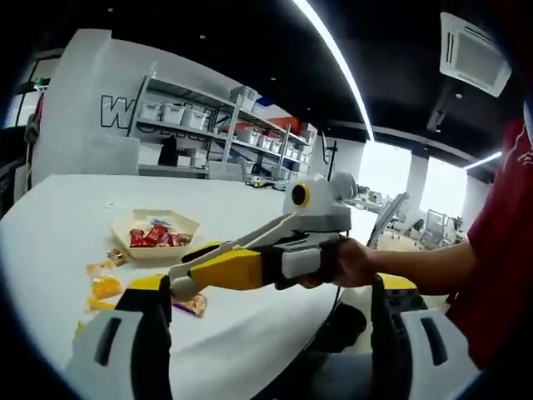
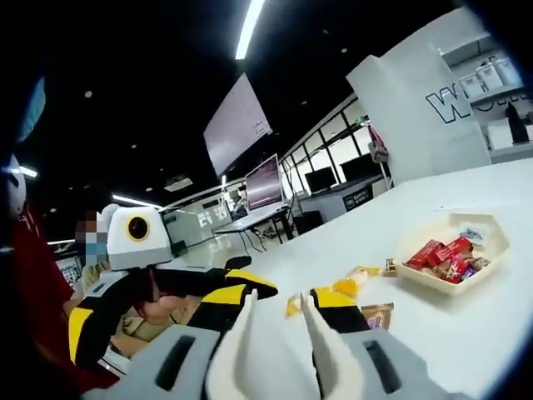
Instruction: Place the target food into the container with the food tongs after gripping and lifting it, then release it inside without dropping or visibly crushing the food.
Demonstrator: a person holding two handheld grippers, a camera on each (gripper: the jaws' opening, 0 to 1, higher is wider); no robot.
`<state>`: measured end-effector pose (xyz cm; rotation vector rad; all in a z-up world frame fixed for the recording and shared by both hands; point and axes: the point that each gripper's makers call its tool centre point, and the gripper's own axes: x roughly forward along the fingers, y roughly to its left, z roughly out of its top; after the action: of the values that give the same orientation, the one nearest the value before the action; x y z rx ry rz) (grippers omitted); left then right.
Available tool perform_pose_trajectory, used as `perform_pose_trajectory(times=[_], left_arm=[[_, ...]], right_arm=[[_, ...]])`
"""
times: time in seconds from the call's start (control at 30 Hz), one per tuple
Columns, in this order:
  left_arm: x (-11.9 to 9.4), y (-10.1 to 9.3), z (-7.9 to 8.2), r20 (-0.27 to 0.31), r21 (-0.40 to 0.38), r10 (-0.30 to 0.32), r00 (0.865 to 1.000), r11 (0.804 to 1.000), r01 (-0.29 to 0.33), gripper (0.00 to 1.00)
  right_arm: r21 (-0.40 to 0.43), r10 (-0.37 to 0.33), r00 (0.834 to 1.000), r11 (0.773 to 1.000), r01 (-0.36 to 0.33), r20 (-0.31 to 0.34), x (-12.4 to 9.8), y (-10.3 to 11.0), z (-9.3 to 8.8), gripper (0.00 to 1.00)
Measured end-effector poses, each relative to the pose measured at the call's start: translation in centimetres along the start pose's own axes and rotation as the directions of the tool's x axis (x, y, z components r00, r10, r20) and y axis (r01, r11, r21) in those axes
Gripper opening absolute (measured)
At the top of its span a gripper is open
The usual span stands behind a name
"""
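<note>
A cream hexagonal tray [image 1: 133,218] [image 2: 491,242] on the white table [image 1: 67,208] holds several red-wrapped snacks [image 1: 150,237] [image 2: 440,252]. Loose yellow snack packets [image 1: 104,286] [image 2: 350,283] and a darker packet [image 1: 193,305] [image 2: 379,316] lie in front of the tray. My right gripper [image 2: 281,304] [image 1: 187,268] is shut on the food tongs [image 2: 237,350] [image 1: 254,235], whose two arms stand apart with nothing between them. The tongs' tips hover over the loose packets. My left gripper [image 1: 271,287] [image 2: 246,287] is wide open and holds nothing.
Shelving with storage boxes [image 1: 225,125] stands beyond the table. A person's hand [image 1: 354,262] and red sleeve [image 1: 500,250] hold the right gripper. The table's near edge [image 1: 275,333] curves close to me. Desks with monitors [image 2: 266,183] stand behind.
</note>
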<state>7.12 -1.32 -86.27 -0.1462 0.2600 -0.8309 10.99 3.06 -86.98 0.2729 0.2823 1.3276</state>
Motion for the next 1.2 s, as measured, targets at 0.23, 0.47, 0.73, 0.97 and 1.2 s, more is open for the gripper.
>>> perform_pose_trajectory(times=[0.23, 0.47, 0.73, 0.97, 1.2], left_arm=[[-0.2, -0.2, 0.5, 0.028, -0.029, -0.007, 1.000, 1.000, 0.008, 0.98], [-0.1, -0.5, 0.2, 0.011, -0.023, -0.016, 1.000, 1.000, 0.016, 0.98], [-0.3, -0.6, 0.5, 0.029, -0.024, -0.020, 0.999, 0.999, 0.020, 0.98], [-0.6, -0.6, 0.5, 0.028, -0.021, -0.023, 0.999, 1.000, 0.024, 0.96], [-0.8, -0.3, 0.4, 0.029, -0.016, -0.018, 0.999, 1.000, 0.019, 0.92]], right_arm=[[0.008, 0.005, 1.000, 1.000, -0.005, 0.006, 0.0, 0.2, 0.4, 0.23], [0.006, 0.002, 1.000, 1.000, -0.002, 0.021, 0.0, 0.3, 0.9, 0.23], [-0.038, 0.009, 0.999, 0.999, -0.008, 0.036, 0.1, 0.9, 1.4, 0.22], [-0.037, 0.014, 0.998, 0.999, -0.012, 0.054, 0.3, 1.0, 1.8, 0.22], [-0.039, 0.020, 0.998, 0.999, -0.018, 0.057, 0.3, 1.0, 1.9, 0.21]])
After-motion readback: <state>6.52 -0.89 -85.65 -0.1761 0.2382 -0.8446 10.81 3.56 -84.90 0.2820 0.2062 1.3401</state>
